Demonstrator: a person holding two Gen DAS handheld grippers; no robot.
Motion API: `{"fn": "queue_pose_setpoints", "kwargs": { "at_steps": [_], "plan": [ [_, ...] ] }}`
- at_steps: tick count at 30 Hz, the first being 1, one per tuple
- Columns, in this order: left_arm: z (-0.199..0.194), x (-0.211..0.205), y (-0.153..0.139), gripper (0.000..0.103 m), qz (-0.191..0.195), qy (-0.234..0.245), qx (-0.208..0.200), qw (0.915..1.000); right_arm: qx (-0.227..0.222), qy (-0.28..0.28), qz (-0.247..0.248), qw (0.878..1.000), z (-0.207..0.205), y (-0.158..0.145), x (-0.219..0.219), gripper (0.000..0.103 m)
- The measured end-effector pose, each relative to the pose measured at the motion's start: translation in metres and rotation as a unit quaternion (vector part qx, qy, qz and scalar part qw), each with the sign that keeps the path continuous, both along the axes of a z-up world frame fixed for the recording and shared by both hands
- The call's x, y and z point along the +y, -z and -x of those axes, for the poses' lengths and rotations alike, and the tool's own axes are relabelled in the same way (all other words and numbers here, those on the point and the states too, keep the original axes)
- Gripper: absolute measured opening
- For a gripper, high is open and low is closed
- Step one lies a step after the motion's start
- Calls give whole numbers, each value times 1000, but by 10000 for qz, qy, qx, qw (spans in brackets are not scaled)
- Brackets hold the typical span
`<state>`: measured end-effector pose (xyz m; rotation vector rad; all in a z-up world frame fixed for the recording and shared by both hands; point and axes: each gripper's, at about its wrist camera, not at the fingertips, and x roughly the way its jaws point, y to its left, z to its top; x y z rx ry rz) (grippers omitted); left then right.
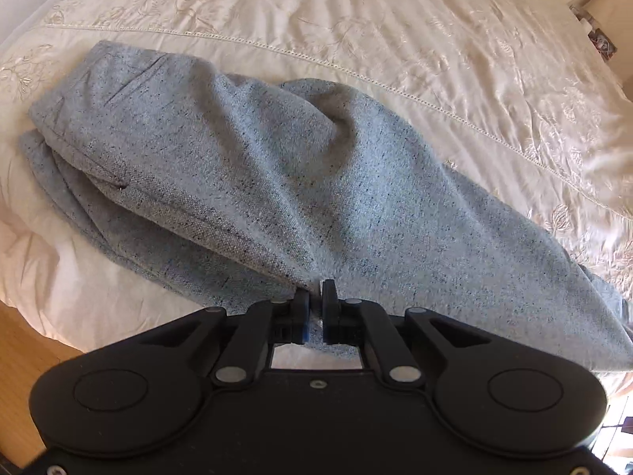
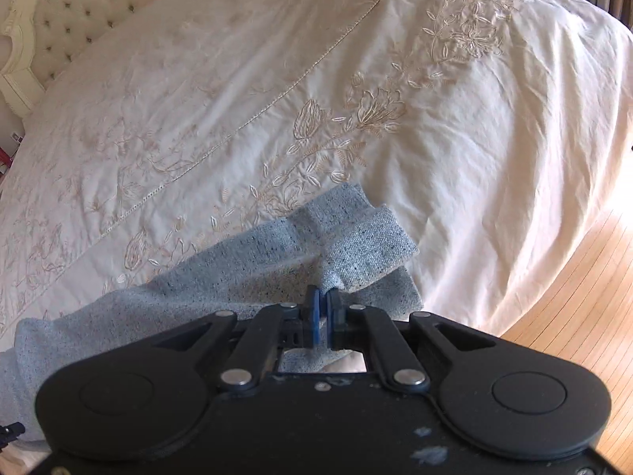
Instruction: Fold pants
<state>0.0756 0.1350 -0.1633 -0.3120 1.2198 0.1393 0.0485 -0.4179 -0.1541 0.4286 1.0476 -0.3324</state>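
While the grey pants [image 1: 277, 166] lay bunched on the cream bedspread [image 1: 435, 39] (near the bed's edge), the left hand-held gripper [image 1: 315, 297] pinched their fabric, and the right hand-held gripper [image 2: 323, 297] clenched a cuff fold

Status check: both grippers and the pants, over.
Left gripper shut on pants. Right gripper shut on the cuff end. Pants partly bunched on bedspread. Nothing in the way.

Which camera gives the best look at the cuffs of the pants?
The right wrist view: the ribbed cuffs lie just ahead of the right claw, which pinches the gray fabric beside them. The left wrist view shows only the wider body of the pants bunched on the bedspread, with no cuffs in sight.
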Motion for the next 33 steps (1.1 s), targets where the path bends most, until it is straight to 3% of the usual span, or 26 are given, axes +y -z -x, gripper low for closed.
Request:
{"fn": "queue_pose_setpoints", "kwargs": {
  "at_steps": [4, 8, 10, 13, 15, 22, 27, 29, 30, 33],
  "plan": [
    [4, -5, 26, 7, -166, -51, 420, 9990, 693, 62, -258, 9972, -2, 45, -10, 4],
    [5, 2, 30, 7, 12, -356, 455, 9983, 1012, 162, -337, 9942, -2, 56, -14, 14],
    [6, 2, 28, 7, -25, -332, 447, 9984, 952, 319, -210, 9947, 3, 46, -18, 15],
    [8, -1, 27, 7, -110, -312, 434, 9985, 502, 385, 55, 9980, 8, 22, -25, 16],
    [9, -2, 27, 7, -141, -348, 440, 9983, 235, 252, -76, 9994, 1, 14, -32, 16],
    [3, -13, 30, 7, -321, -436, 454, 9975, 112, -631, -799, 9947, -60, 33, -26, 16],
    [1, -16, 31, 7, -403, -536, 474, 9966, 361, -1443, -630, 9869, -88, 56, 4, 13],
    [1, -17, 32, 7, -431, -567, 488, 9963, 535, -1290, -191, 9900, -99, 64, -2, 12],
    [1, -18, 32, 7, -446, -567, 490, 9962, 625, -1073, 25, 9923, -103, 69, -11, 0],
    [2, -18, 32, 8, -486, -550, 503, 9960, 692, -597, -150, 9957, -107, 76, -38, 0]
  ]
}}
